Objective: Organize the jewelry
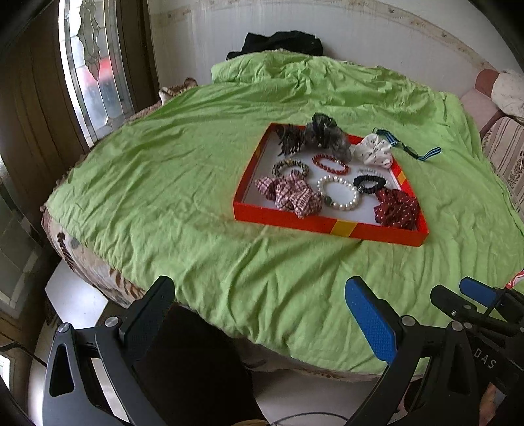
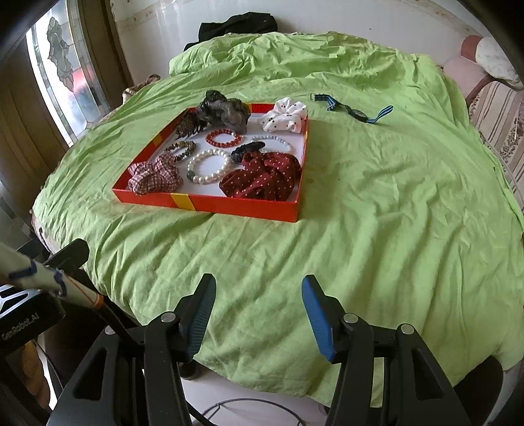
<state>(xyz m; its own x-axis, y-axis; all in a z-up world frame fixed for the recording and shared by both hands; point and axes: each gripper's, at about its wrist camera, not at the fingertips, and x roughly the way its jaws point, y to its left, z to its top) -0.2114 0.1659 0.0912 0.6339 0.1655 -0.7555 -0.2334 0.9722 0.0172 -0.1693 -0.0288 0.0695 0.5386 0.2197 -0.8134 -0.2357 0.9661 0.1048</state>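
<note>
A shallow red tray (image 1: 327, 225) (image 2: 209, 202) lies on a green-covered table. Inside are a white pearl bracelet (image 1: 338, 192) (image 2: 209, 166), a red bead bracelet (image 1: 330, 164) (image 2: 224, 137), a plaid scrunchie (image 1: 288, 193) (image 2: 154, 177), a dark red dotted scrunchie (image 1: 398, 208) (image 2: 262, 177), a grey scrunchie (image 1: 324, 132) (image 2: 224, 111) and several other hair ties. A white dotted scrunchie (image 1: 375, 150) (image 2: 286, 114) rests on the tray's far rim. A blue-striped watch (image 1: 409, 149) (image 2: 352, 109) lies on the cloth beyond. My left gripper (image 1: 262, 314) and right gripper (image 2: 258, 311) hang open and empty over the near table edge.
Green cloth (image 1: 183, 183) (image 2: 393, 203) covers the whole round table. A dark garment (image 1: 278, 44) (image 2: 235, 24) lies at the far edge. A window (image 1: 95, 65) is at the left, a striped seat (image 2: 494, 111) at the right. The other gripper (image 1: 481, 298) shows at the left view's right.
</note>
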